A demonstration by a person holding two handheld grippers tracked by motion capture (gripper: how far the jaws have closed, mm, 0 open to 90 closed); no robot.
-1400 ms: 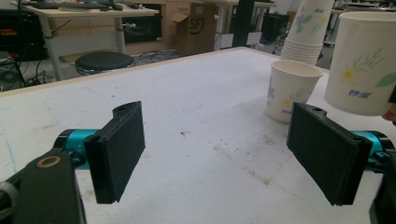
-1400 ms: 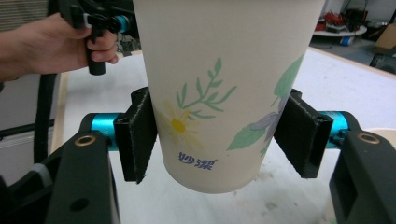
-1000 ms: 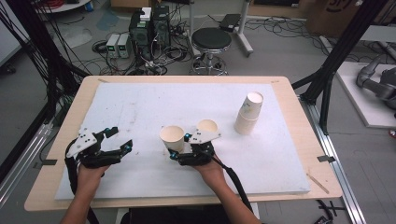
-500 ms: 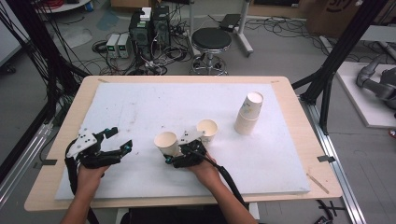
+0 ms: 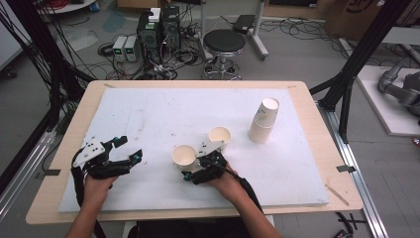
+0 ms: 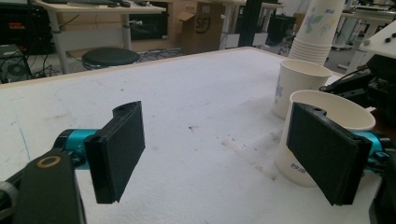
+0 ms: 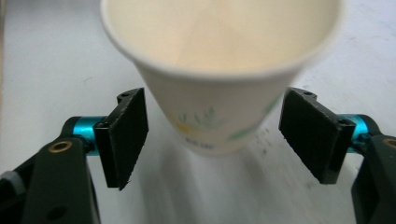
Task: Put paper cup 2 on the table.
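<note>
Risk, tipping: near cup [image 5: 184, 156] light and empty, upright on the pad [image 5: 148, 119]; likely to topple if a pad [image 7: 312, 133] clips its wall while the right gripper [image 5: 190, 171] backs away.
Risk, dragging: base may skid on the white pad if one jaw is still brushing the paper; cannot rule out from the right gripper view, though gaps show on both sides.
Risk, neighbour: far cup [image 5: 219, 136] stands just beside the right gripper's body; a sideways swing could knock it over.
Risk, stack: cup stack [image 5: 264, 121] well apart, toward the far right; little danger there.
Right jaws: have just been opening; now spread, near cup [image 7: 219, 70] between them, neither pad pressing on it.
Cup against right jaws: centred in the gap, base resting on the pad just beyond the fingertips, rim wider than the base and leaning over the jaws' line in that view.
Left jaws: wide apart, nothing between them; left gripper [image 5: 130, 151] near the table's front left, well apart from both cups.
Cup against left jaws: near cup [image 6: 322, 140] partly behind the outer black pad in the left gripper view, outside the gap; far cup [image 6: 299, 86] behind it, stack [image 6: 320, 28] beyond.
Step, judged: near cup set down and released; clean straight withdrawal called for.
</note>
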